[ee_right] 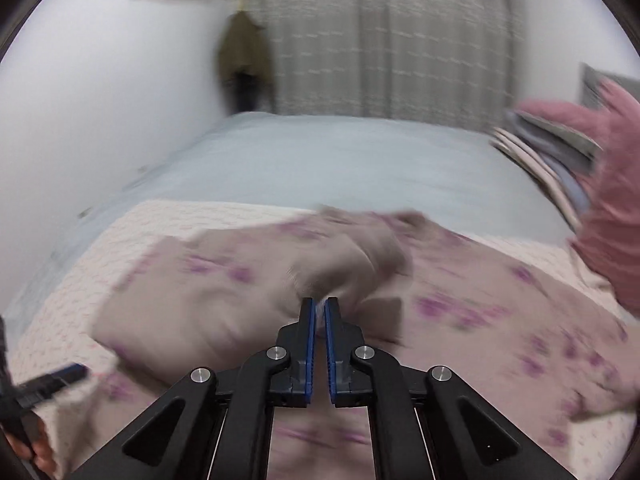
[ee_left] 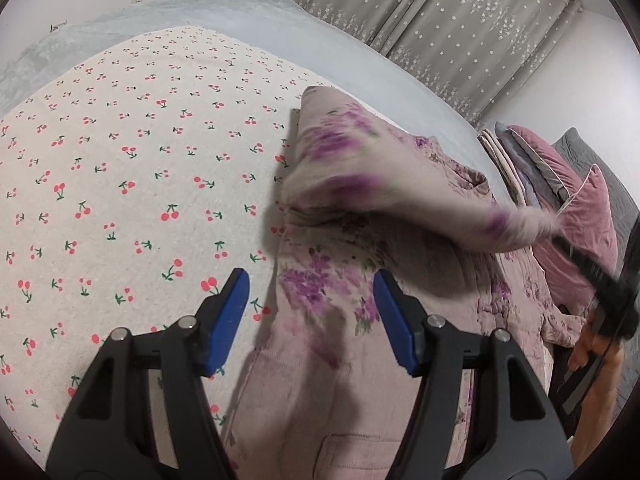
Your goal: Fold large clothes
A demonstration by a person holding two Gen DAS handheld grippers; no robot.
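Observation:
A large pale pink garment with purple flowers (ee_left: 320,312) lies on the bed along the right side of the cherry-print sheet (ee_left: 140,180). My left gripper (ee_left: 312,280) stands open just above the garment's near left edge, its blue pads (ee_left: 230,320) apart and not pressing cloth. My right gripper (ee_right: 319,304) is shut on a pinch of the garment, and a blurred flap (ee_left: 380,188) is lifted and stretched toward it at the right (ee_left: 564,236). In the right wrist view the garment (ee_right: 200,300) spreads below the jaws, and the left gripper (ee_right: 60,376) shows at the lower left.
A grey-blue blanket (ee_left: 280,28) covers the far part of the bed. Folded bedding and pink pillows (ee_left: 560,168) are stacked at the right. Star-print curtains (ee_left: 440,20) and a white wall stand behind. A dark coat (ee_right: 244,60) hangs by the curtain.

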